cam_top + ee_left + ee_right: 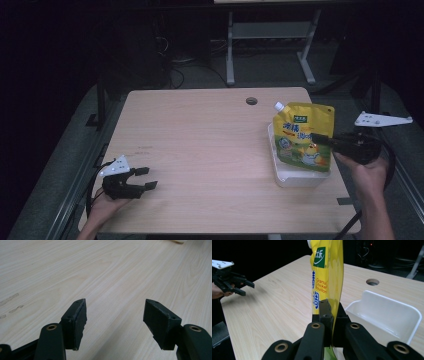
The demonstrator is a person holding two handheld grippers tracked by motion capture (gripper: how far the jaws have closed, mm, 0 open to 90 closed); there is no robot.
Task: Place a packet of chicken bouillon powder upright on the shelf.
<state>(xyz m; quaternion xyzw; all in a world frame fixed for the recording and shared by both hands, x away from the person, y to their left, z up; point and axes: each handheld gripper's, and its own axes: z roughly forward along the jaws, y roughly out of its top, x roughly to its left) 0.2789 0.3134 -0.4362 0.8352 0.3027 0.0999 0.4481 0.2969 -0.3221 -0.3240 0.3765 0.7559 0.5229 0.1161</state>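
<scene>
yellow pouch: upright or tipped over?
Upright. The yellow pouch stands with its white spout on top, over the white tray; the right gripper is clamped on its edge.

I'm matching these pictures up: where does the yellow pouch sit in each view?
High view: yellow pouch at right, upright over the white tray, held by the right gripper.
Left gripper view: not in it.
Right gripper view: centre, edge-on, clamped between the jaws.
Shared landmark: the round table hole.
</scene>
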